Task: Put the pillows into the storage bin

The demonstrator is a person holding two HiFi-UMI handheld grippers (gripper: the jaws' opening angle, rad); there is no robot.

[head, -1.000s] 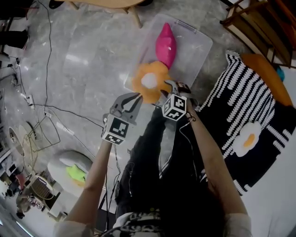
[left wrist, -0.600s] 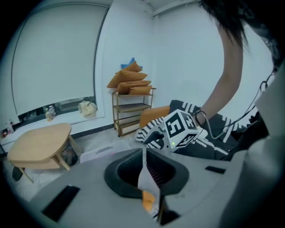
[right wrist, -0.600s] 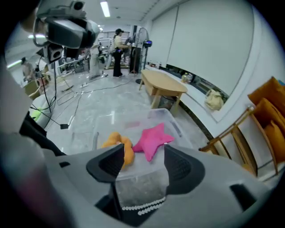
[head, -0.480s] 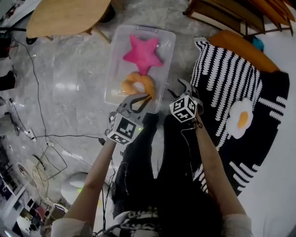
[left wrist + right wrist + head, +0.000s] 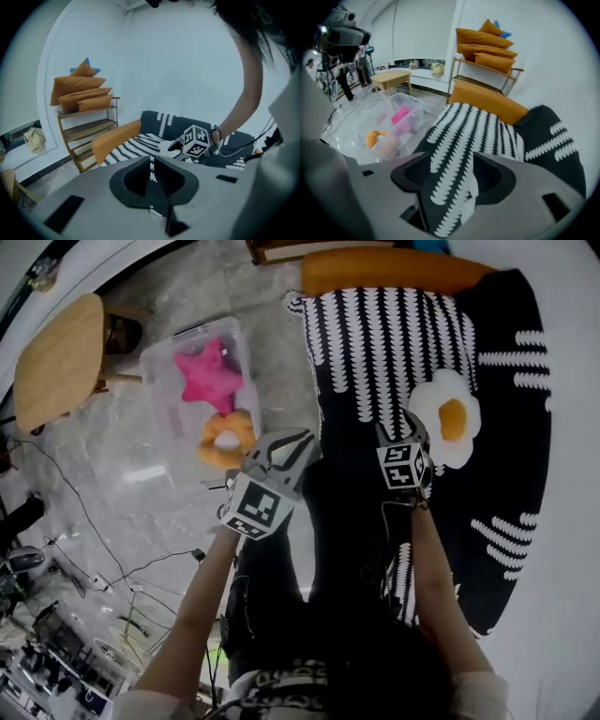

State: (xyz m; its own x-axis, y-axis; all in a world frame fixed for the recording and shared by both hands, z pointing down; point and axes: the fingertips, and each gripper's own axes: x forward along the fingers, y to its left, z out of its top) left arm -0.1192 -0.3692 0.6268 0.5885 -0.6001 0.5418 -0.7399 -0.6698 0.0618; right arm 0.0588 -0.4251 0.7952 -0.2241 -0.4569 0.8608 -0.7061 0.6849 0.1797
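On the floor at left, beside the wooden table [image 5: 56,371], the storage bin [image 5: 169,418] already holds the pink star pillow [image 5: 206,376] and the orange donut pillow [image 5: 225,435]. Our left tool [image 5: 292,444] is pressed together and empty. Our right tool [image 5: 412,432] has just been opening, jaws spread with nothing between them. It sits just beside the fried-egg pillow [image 5: 448,418], which lies on the striped throw [image 5: 375,343] on the sofa and looks like our next pick. The orange bolster [image 5: 394,268] may follow. Floor cables [image 5: 192,554] and our legs [image 5: 281,596] crowd the way back.
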